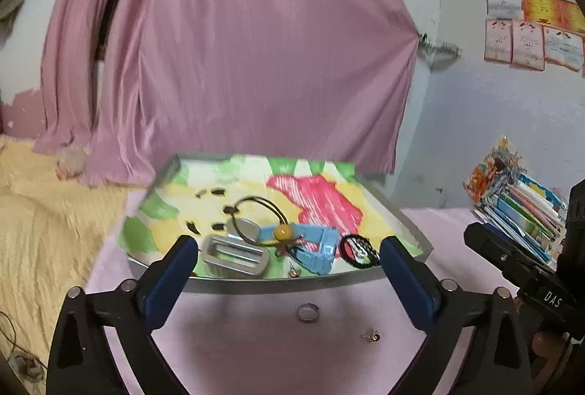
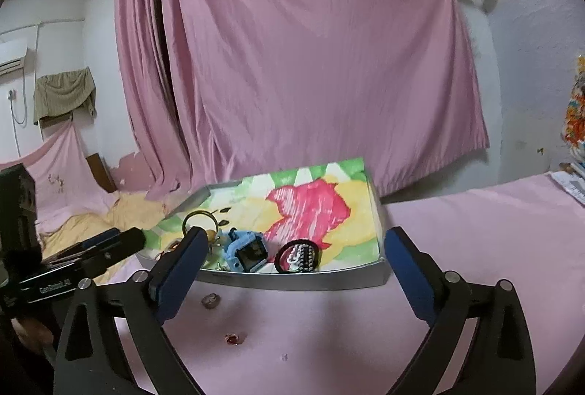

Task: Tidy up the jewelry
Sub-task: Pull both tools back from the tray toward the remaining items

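Observation:
A metal tray (image 1: 278, 281) (image 2: 292, 281) lined with a painted sheet sits on the pink cloth. In it lie a blue watch (image 1: 314, 245) (image 2: 245, 250), a silver buckle (image 1: 234, 254), a black cord with a yellow bead (image 1: 282, 231), and a black and white beaded band (image 1: 359, 249) (image 2: 298, 257). On the cloth in front of the tray lie a silver ring (image 1: 308, 312) (image 2: 210, 300) and a small earring (image 1: 371, 336) (image 2: 234, 339). My left gripper (image 1: 289, 249) hangs open before the tray. My right gripper (image 2: 296, 245) is open too, holding nothing.
A pink curtain (image 1: 237, 48) hangs behind the tray. A yellow blanket (image 1: 47, 219) lies to the left. A stack of books and papers (image 1: 519, 205) stands at the right. The other gripper's body (image 1: 526, 267) (image 2: 73, 259) shows at each view's side.

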{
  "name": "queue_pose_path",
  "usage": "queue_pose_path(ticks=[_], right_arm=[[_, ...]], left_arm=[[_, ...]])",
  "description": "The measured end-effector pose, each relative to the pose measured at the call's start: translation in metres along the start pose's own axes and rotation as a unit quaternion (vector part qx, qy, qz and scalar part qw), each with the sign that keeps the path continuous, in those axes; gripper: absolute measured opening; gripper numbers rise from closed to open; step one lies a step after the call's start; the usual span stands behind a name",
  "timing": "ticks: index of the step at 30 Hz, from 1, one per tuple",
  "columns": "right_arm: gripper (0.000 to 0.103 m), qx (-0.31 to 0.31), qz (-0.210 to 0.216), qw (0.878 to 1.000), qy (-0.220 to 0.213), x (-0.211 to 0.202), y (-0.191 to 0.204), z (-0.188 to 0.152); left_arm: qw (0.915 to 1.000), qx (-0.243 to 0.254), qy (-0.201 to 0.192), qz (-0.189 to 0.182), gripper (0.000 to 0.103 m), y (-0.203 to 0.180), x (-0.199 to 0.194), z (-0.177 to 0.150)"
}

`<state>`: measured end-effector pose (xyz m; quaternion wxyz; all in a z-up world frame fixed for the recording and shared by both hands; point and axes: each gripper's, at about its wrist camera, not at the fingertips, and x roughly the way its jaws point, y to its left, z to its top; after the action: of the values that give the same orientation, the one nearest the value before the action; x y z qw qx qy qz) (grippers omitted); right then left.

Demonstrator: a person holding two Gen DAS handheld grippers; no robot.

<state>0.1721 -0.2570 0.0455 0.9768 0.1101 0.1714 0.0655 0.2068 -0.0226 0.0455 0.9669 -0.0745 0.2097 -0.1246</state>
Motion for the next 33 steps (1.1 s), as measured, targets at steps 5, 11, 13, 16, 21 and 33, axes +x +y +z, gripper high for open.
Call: queue_pose_path(ticks=[5,11,13,16,21,33], right_arm=[[0.099,-0.017,-0.011,1.000,0.001,-0.008,0.006,-0.007],[0.099,-0.036,-0.007,0.999,0.025,-0.011,0.016,-0.010],[0.099,-0.040,-0.001,0.999,0.032,-0.012,0.019,-0.012],[0.099,-0.049,0.001,0.998,0.041,-0.012,0.024,-0.015],[0.099,-0.059,0.002,0.996,0.063,-0.010,0.026,-0.018],[0.099,-0.077,0.035,0.976,0.200,0.030,0.027,-0.032]], left_arm=[[0.9993,0.022,-0.023,0.021,0.102,0.005,-0.015,-0.007],[0.9990,0.024,-0.016,0.033,0.102,0.013,-0.022,-0.009],[0.9987,0.034,-0.013,0.036,0.102,0.013,-0.023,-0.010],[0.9984,0.042,-0.010,0.038,0.102,0.013,-0.026,-0.012],[0.9978,0.049,0.007,0.044,0.102,0.016,-0.026,-0.016],[0.9916,0.040,0.114,0.046,0.102,0.030,0.001,-0.024]])
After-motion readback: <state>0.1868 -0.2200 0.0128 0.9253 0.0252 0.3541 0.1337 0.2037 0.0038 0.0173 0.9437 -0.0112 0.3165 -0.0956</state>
